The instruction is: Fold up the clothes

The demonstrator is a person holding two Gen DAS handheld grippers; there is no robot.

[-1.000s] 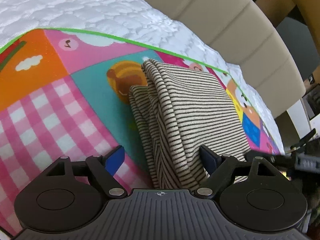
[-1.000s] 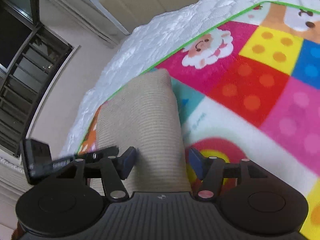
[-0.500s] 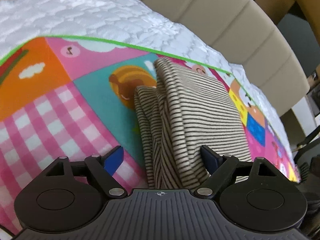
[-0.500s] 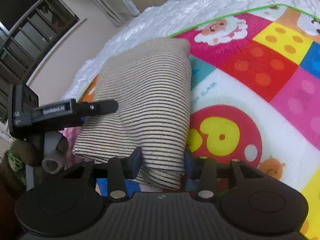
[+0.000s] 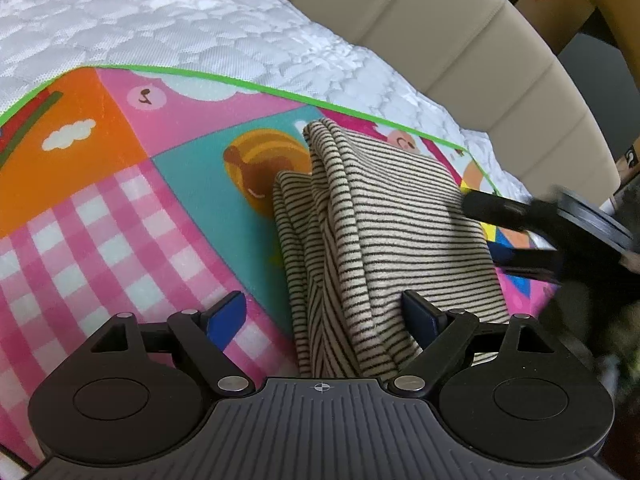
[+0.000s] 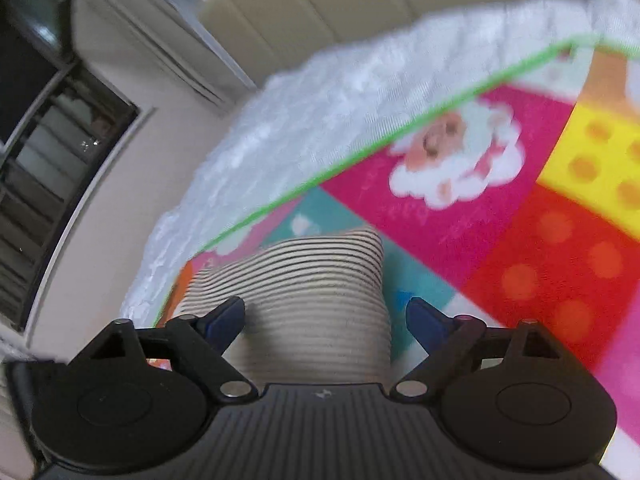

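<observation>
With both sets of jaws spread wide, the left gripper point(image 5: 324, 316) and right gripper point(image 6: 326, 316) flank the folded striped garment point(image 5: 384, 232) (nothing pinched). Folding looks finished on the play mat point(image 5: 120, 200); judging by that, the next move calls for squaring it or setting it aside.

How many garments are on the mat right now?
1: a folded beige knit garment with thin dark stripes, lying on the colourful cartoon play mat near its green edge. Others may lie outside the frame.

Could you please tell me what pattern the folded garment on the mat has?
The folded garment has thin dark stripes on cream, clearest in the left wrist view.
</observation>
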